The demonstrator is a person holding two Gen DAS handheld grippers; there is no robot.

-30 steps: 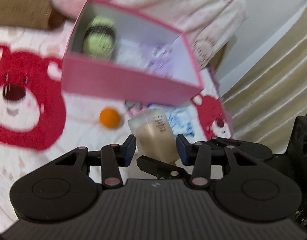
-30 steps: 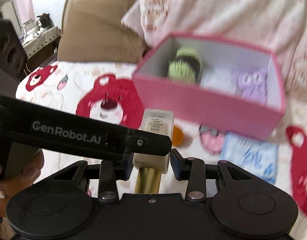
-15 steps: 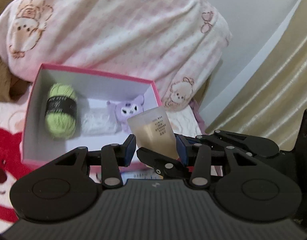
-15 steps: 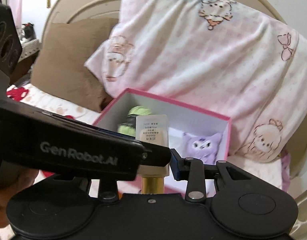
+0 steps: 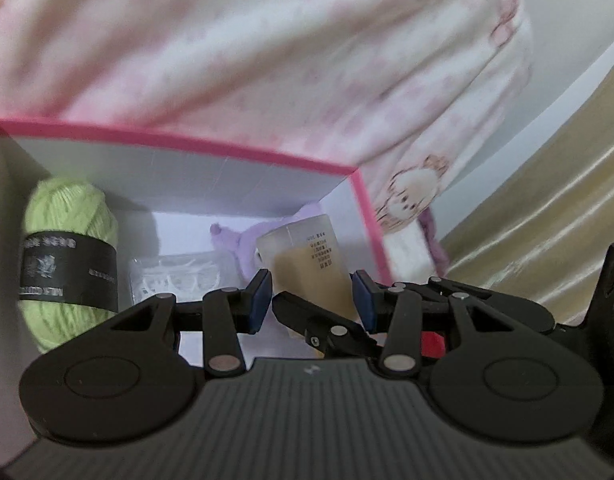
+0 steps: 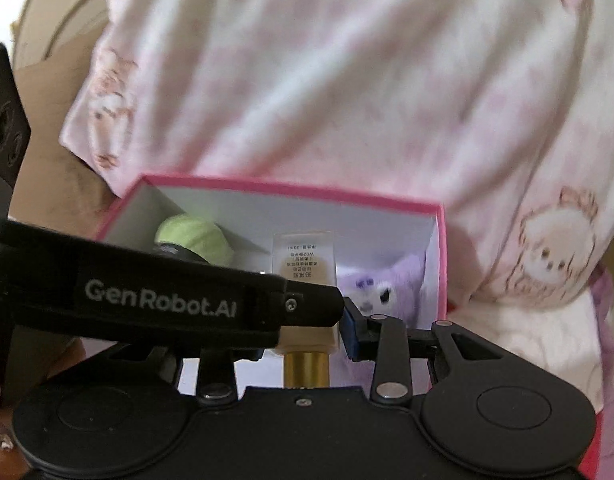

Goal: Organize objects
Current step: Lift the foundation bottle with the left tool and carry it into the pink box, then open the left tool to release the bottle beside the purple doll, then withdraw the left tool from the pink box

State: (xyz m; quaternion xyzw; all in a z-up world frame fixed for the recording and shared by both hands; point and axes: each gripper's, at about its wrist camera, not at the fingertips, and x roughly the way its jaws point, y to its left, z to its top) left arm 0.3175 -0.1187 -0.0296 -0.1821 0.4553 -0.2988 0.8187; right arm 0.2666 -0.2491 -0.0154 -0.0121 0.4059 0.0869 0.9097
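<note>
Pink box (image 5: pixel 363 204) holding green yarn (image 5: pixel 69 256), purple plush (image 6: pixel 391 284), clear packet (image 5: pixel 175 276); both claws (image 5: pixel 311 294) (image 6: pixel 307 322) gripping bottle (image 5: pixel 307 264) above.

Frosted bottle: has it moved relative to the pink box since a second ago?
Yes. The frosted bottle, shut in both grippers, was short of the pink box above the bedsheet; now it hangs over the box interior, beside the purple plush.
</note>
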